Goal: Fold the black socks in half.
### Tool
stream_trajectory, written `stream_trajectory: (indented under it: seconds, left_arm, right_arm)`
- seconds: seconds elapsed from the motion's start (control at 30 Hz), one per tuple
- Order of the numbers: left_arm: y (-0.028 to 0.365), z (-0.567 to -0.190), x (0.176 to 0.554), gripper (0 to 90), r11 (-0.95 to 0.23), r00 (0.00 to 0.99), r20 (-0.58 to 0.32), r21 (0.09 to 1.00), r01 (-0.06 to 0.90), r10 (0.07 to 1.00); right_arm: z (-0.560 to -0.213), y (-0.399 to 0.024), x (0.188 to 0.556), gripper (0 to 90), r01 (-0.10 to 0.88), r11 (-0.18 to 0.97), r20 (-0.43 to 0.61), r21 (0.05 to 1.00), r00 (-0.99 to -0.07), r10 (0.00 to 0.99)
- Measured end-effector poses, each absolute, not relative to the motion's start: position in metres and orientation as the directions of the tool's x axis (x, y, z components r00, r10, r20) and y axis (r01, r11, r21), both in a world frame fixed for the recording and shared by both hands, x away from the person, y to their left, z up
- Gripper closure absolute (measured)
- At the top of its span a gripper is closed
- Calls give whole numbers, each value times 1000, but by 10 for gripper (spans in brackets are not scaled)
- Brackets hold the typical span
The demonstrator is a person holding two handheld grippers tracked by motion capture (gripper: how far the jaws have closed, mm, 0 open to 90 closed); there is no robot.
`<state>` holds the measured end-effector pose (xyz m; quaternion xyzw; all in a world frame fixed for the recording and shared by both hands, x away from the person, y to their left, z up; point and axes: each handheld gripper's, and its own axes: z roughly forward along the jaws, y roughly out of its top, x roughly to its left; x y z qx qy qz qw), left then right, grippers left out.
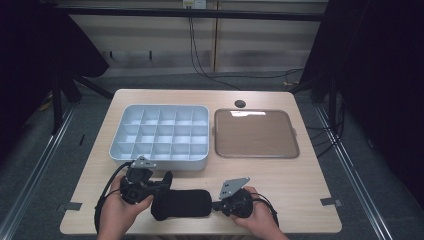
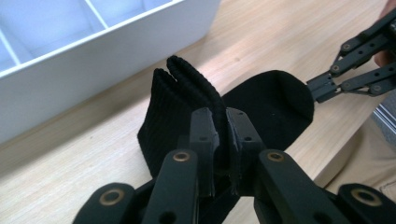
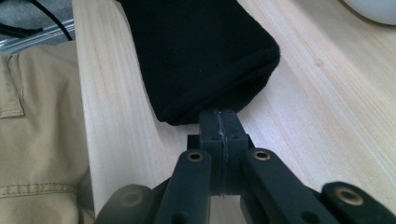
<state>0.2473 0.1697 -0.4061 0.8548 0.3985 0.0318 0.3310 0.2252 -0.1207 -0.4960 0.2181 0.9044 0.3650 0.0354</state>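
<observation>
Both jaws clamped on black sock (image 1: 181, 203); white compartment tray (image 1: 160, 134) just beyond; brown tray (image 1: 256, 134) alongside

White compartment box (image 1: 159, 135) beside brown tray (image 1: 256, 134) on table (image 1: 300, 185)

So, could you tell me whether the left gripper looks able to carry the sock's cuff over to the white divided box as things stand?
Probably yes. The left gripper is shut on the black sock at its cuff, and the white divided box sits just beyond it across bare tabletop. However, the right gripper pins the toe end, so it must follow or release.
</observation>
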Motion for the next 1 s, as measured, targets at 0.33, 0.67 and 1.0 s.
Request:
stream_trajectory:
  seconds: [0.33, 0.67, 1.0]
  left_arm:
    - [151, -407, 243, 821, -490, 714, -215, 595, 637, 666]
    - [128, -414, 237, 820, -546, 761, -210, 584, 601, 613]
    - [115, -423, 236, 820, -575, 776, -201, 567, 590, 598]
  right_arm:
    - [-496, -120, 226, 900, 361, 638, 91, 680, -905, 415]
    - [-496, -119, 225, 900, 368, 634, 96, 680, -902, 421]
    - [-497, -119, 226, 900, 378, 625, 105, 683, -898, 428]
